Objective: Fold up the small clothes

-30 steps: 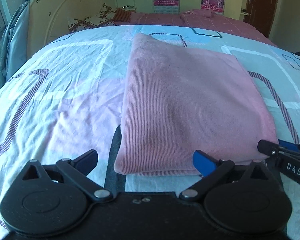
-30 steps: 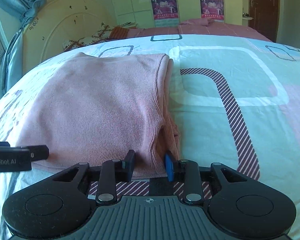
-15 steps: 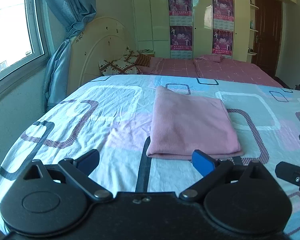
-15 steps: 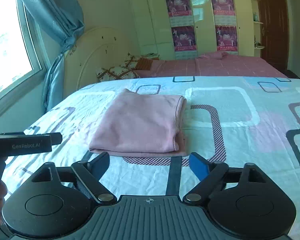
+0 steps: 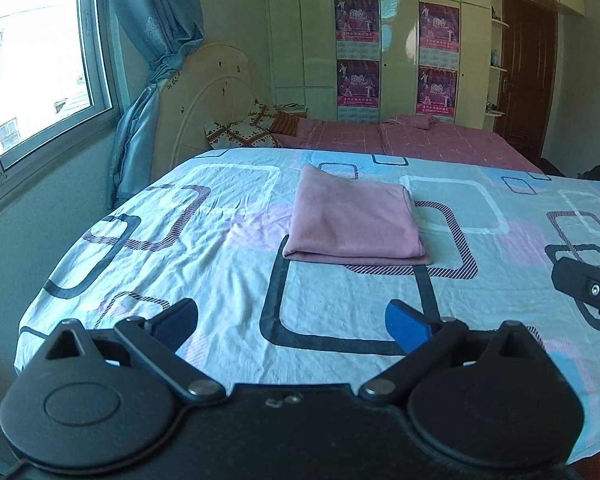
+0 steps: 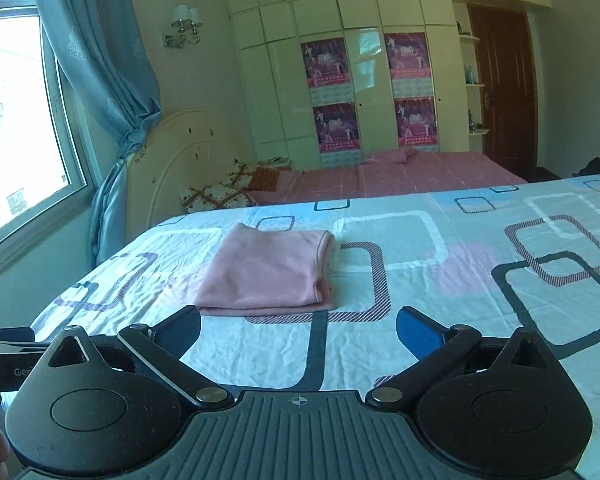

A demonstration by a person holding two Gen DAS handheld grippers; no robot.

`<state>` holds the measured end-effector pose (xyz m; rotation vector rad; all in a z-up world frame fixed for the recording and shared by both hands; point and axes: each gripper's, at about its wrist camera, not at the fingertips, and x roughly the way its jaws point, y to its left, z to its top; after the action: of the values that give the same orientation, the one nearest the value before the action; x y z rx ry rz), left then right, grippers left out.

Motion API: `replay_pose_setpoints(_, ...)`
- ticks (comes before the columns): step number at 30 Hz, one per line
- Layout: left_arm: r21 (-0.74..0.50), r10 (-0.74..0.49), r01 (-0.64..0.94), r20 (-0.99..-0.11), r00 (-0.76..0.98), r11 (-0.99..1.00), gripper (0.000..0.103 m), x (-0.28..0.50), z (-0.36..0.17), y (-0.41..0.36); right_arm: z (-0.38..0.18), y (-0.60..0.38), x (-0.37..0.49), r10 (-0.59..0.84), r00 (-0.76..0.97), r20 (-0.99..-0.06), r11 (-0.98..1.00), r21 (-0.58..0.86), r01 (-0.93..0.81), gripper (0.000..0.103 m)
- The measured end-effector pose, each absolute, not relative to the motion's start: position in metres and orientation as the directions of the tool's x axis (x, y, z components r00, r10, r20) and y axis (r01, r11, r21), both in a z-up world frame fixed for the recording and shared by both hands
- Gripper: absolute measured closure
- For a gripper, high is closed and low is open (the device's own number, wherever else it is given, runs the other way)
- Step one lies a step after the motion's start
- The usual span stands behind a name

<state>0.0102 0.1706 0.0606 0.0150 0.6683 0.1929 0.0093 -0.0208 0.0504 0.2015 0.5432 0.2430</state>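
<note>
1. Left tongs (image 5: 292, 326): jaws spread wide, nothing between them; blue pads on black linkage arms. They hang above the near part of the bed, clear of the cloth.
2. Right tongs (image 6: 299, 330): jaws opening, already very wide, with only bare bedsheet seen between them. Same build: blue pads, black arms, ribbed black housing below.
3. Each set of tongs shows at the edge of the other's view, so the two are side by side.
4. Folded pink garment (image 5: 356, 220) (image 6: 270, 274): lies flat on the bed ahead of both tongs and apart from them, touched by neither. From the left view it sits slightly right of centre; from the right view, left of centre.
5. Garment shape: a neat rectangle, several layers thick, folded edge toward the tongs, layered open edges on its right side. Fine ribbed knit, soft, matte.
6. Bedsheet (image 5: 204, 280): thin cotton-like cloth, lightly creased, pale blue with rounded-rectangle outlines in dark, white and hatched purple, plus pink patches.
7. Farther out: a second bed with a pink cover (image 5: 420, 140), patterned pillows (image 5: 240, 134), a cream curved headboard (image 5: 204, 92).
8. Blue curtain (image 6: 100, 64) tied back beside a window; glossy cream wardrobe (image 6: 372, 64) bearing purple posters; dark wooden door (image 6: 504, 88) at the right.
</note>
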Motion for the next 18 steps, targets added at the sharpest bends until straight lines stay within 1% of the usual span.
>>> replay_pose_setpoints(6, 0.076, 0.193, -0.185, -0.588, 0.785, 0.980, 0.003, -0.008, 0.069, 0.163, 0.055, -0.029, -0.009, 0.293, 0.834, -0.467, 0.948, 0.253, -0.192, 0.000)
replay_pose_setpoints(18, 0.072, 0.208, -0.206, -0.580, 0.787, 0.976, 0.003, -0.021, 0.069, 0.160, 0.059, -0.040, -0.025, 0.294, 0.839, -0.458, 0.949, 0.243, -0.200, 0.000)
